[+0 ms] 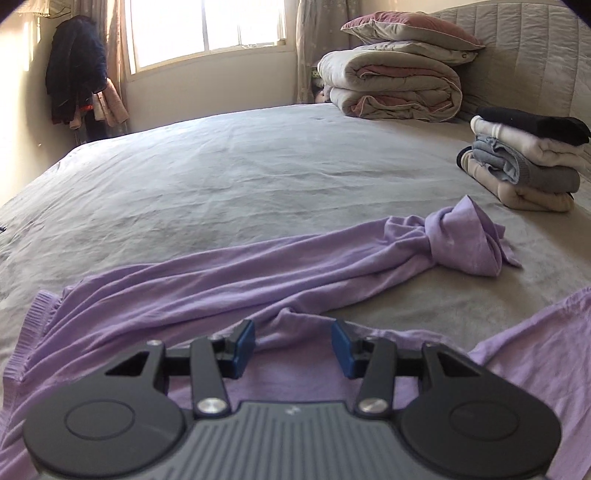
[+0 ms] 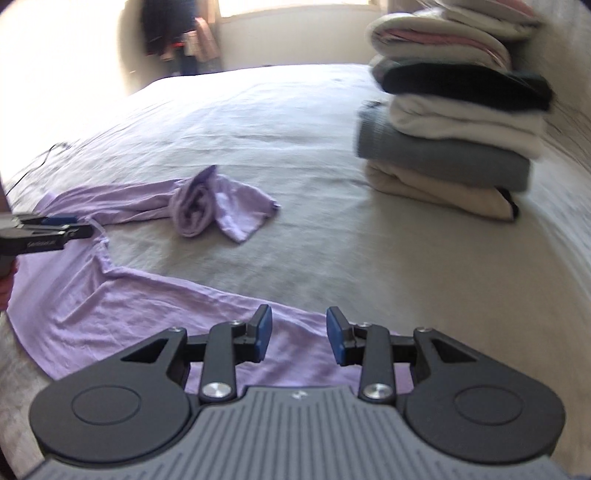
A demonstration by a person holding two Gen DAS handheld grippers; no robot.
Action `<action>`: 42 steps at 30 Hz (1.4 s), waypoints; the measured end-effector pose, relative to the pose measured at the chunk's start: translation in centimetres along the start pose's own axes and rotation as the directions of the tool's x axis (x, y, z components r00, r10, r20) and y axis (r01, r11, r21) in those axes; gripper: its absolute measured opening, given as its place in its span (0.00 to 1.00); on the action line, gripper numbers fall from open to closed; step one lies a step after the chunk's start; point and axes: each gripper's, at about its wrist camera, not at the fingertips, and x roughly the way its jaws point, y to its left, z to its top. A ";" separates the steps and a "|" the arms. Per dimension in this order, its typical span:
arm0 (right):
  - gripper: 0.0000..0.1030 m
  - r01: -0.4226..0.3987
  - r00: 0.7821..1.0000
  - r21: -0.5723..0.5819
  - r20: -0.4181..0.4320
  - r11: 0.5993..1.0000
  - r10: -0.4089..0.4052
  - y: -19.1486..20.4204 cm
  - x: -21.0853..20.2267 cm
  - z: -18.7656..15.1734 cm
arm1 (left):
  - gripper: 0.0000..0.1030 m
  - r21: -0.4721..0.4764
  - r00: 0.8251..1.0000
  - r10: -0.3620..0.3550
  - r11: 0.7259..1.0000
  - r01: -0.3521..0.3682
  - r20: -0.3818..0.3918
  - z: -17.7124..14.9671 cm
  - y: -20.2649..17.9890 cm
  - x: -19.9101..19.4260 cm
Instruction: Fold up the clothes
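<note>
**Me:** Fingers first: both pairs part open, nothing btwn the blue pads. Left gripper hangs over the purple top near its bunched middle; right gripper sits over the top's flat edge nearest me. Neither has hold of any cloth.

**You:** Where's the garment exactly?

**Me:** Lying on the grey bed sheet, not yet folded. One sleeve stretches away from me and ends in a twisted knot, so it can't lie flat as is. Body part is spread under both grippers, wrinkled.

**You:** Why both hands so low & near the body?

**Me:** My guess: I'm lining up to pinch the fabric at two spots, so I can spread it before any fold. Pads half open prob. suits thin knit.

**You:** And the rest?

**Me:** Folded stack sits well apart on the right, near the headboard, out of the way, likely where this one goes after. Rolled duvets w/ a pillow on top sit further back.

**You:** Risk?

**Me:** Knotted sleeve. Needs untwisting first, I'd say.
</note>
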 end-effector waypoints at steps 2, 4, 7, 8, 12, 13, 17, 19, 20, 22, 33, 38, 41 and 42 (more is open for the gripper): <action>0.36 -0.008 1.000 -0.043 0.008 0.999 0.009 0.6 0.6 0.2 | 0.46 -0.002 1.000 -0.012 1.000 0.012 0.002 -0.3 0.3 0.4; 0.36 -0.007 1.000 -0.072 0.013 0.997 0.008 1.0 1.3 0.3 | 0.45 -0.013 1.000 -0.021 1.000 0.021 0.010 -0.4 0.5 0.8; 0.36 0.003 1.000 -0.091 0.010 0.996 -0.002 1.1 2.4 0.3 | 0.45 -0.020 1.000 -0.021 1.000 0.021 0.020 -0.4 0.6 1.2; 0.36 0.005 1.000 -0.092 0.002 0.996 -0.005 1.0 2.8 0.2 | 0.43 -0.021 1.000 -0.020 1.000 0.021 0.024 -0.5 0.6 1.3; 0.20 -0.010 1.000 -0.101 -0.003 0.995 0.009 1.2 3.4 -0.3 | 0.20 0.000 0.999 -0.007 1.000 0.007 0.042 -0.8 0.2 1.5; 0.11 -0.012 1.000 -0.106 0.001 0.994 0.012 1.3 3.3 -0.4 | 0.16 0.009 0.999 0.000 1.000 -0.001 0.047 -0.9 0.0 1.4; 0.01 0.049 0.998 -0.110 0.049 0.993 -0.044 2.1 2.7 -0.7 | 0.05 0.019 0.996 0.050 0.999 -0.051 0.068 -1.1 -0.3 1.2; 0.01 0.091 0.994 -0.109 0.071 0.990 -0.084 2.3 2.4 -0.9 | 0.05 0.018 0.995 0.072 0.997 -0.073 0.074 -1.1 -0.3 1.2; 0.01 0.106 0.992 -0.111 0.073 0.988 -0.099 2.4 2.4 -0.9 | 0.05 0.017 0.994 0.081 0.996 -0.082 0.074 -1.2 -0.3 1.2; 0.01 0.122 0.991 -0.121 0.063 0.985 -0.115 2.4 2.9 -1.1 | 0.05 0.028 0.994 0.086 0.996 -0.088 0.062 -1.2 -0.5 1.4; 0.38 0.177 0.977 0.052 0.111 0.983 -0.181 -1.8 -0.9 -1.6 | 0.40 -0.066 0.996 0.030 0.998 -0.025 0.084 -0.5 -0.1 -1.3; 0.38 0.257 0.959 0.188 0.071 0.948 -0.274 -5.8 -3.3 -3.8 | 0.42 -0.044 0.982 -0.142 0.988 0.148 0.122 -0.3 -3.0 -3.7; 0.38 0.258 0.958 0.290 0.045 0.922 -0.282 -8.0 -4.4 -5.1 | 0.46 0.014 0.960 -0.247 0.969 0.248 0.128 -0.6 -5.9 -5.0; 0.38 0.250 0.960 0.318 0.039 0.915 -0.276 -8.4 -4.8 -5.3 | 0.47 0.043 0.951 -0.282 0.959 0.279 0.123 -0.7 -7.1 -5.4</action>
